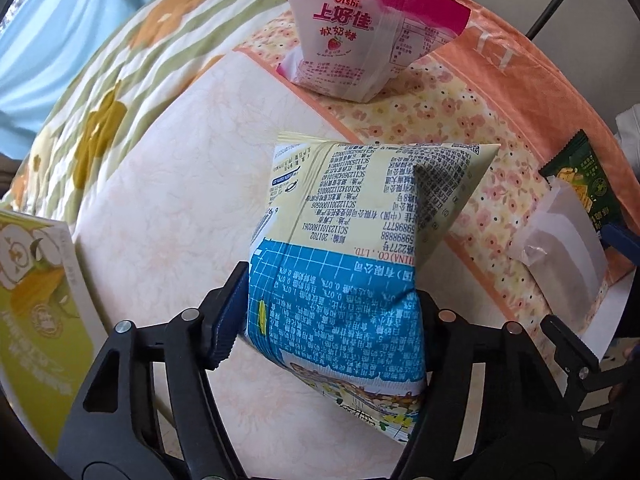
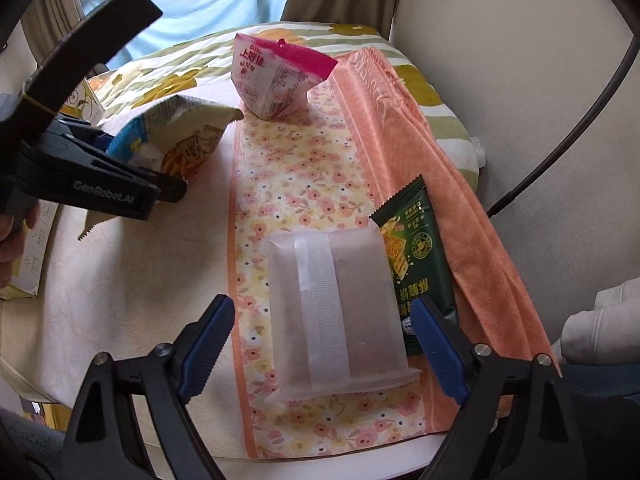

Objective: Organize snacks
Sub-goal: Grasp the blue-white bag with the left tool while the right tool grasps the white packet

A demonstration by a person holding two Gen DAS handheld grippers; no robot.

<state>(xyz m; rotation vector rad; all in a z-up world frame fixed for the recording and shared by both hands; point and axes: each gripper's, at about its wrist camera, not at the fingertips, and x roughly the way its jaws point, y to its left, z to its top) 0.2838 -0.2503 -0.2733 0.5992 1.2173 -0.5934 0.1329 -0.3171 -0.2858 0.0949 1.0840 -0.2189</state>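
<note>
My left gripper (image 1: 332, 320) is shut on a blue and cream snack bag (image 1: 360, 240) and holds it above the pale table; the bag also shows in the right wrist view (image 2: 176, 140). My right gripper (image 2: 324, 340) is open, its fingers on either side of a frosted white packet (image 2: 336, 316) lying on the floral cloth (image 2: 296, 184). A dark green cracker pack (image 2: 416, 248) lies just right of the packet. A pink Oishi candy bag (image 1: 360, 36) stands at the far end of the cloth, also seen in the right wrist view (image 2: 276, 80).
A green and white box (image 1: 36, 300) stands at the table's left edge. A folded orange cloth border (image 2: 440, 168) runs along the right. A flowered quilt (image 1: 100, 80) lies behind the table. A wall and a black cable (image 2: 560, 140) are on the right.
</note>
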